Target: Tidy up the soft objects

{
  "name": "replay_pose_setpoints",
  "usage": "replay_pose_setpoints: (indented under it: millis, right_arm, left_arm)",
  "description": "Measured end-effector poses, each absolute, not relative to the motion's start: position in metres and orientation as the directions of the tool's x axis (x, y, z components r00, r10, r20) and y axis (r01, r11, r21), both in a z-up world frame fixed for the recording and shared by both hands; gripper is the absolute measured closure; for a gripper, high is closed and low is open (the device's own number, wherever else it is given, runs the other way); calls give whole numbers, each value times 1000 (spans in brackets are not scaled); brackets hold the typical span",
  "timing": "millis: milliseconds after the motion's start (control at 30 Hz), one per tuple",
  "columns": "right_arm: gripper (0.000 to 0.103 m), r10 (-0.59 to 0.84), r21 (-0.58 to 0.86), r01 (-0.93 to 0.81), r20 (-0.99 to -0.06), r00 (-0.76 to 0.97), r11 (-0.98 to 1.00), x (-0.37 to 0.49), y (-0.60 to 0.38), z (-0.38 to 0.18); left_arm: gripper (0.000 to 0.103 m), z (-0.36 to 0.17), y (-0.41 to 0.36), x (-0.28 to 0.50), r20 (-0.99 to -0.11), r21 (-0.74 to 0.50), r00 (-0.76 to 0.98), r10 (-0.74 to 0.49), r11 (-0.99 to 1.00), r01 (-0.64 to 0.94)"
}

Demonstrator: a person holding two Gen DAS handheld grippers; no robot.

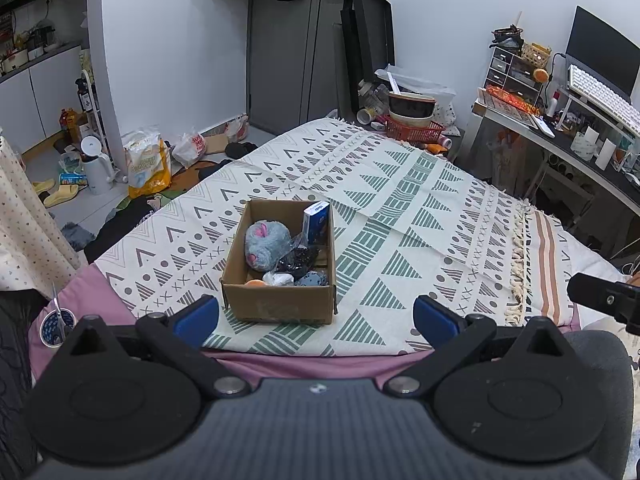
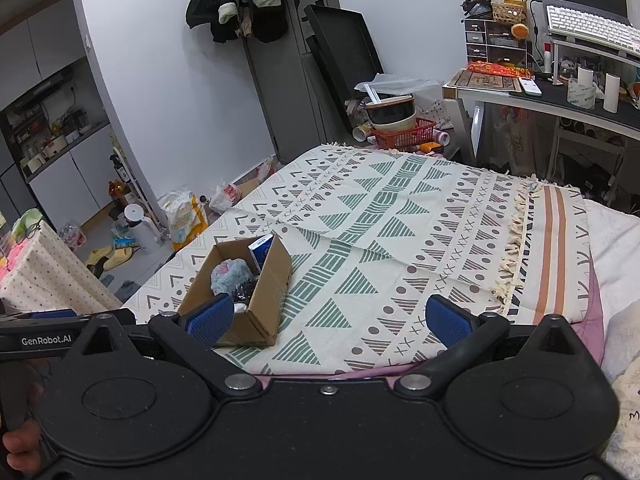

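Note:
A cardboard box [image 1: 276, 304] [image 2: 264, 292] stands on the patterned bedspread [image 1: 400, 200] [image 2: 400, 216]. Inside it lie a grey plush toy with pink spots [image 1: 266, 244] [image 2: 230, 274], a blue and white packet [image 1: 317, 220] [image 2: 261, 251] standing upright, a dark bundle [image 1: 298, 258], a white crumpled item [image 1: 279, 279] and something orange [image 1: 254, 282]. My left gripper [image 1: 316, 316] is open, just short of the box's near side, nothing between its fingers. My right gripper [image 2: 329, 320] is open too, right of the box and above the spread. The other gripper's black body [image 1: 604, 296] shows at the right edge of the left wrist view.
A roll of tape with scissors [image 1: 58, 322] sits on the pink sheet at left. A red basket with bowls [image 1: 414, 120] [image 2: 400, 128] stands past the bed's far end. A desk with keyboard [image 1: 600, 96] [image 2: 588, 28] is at right. Bags and slippers litter the floor [image 1: 148, 164] at left.

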State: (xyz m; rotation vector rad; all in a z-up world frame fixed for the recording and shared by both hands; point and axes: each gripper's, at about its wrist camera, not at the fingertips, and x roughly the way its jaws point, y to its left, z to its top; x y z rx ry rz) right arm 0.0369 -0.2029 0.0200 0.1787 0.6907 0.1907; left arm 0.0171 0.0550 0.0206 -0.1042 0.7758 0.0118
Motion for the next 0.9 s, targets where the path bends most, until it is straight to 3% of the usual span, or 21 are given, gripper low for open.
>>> replay_pose_setpoints:
  millis: [900]
  right_arm:
    - [0, 211, 202, -106, -622, 754, 974, 34, -204, 19]
  left_arm:
    - [0, 21, 50, 14, -698, -81, 715, -29, 996, -38]
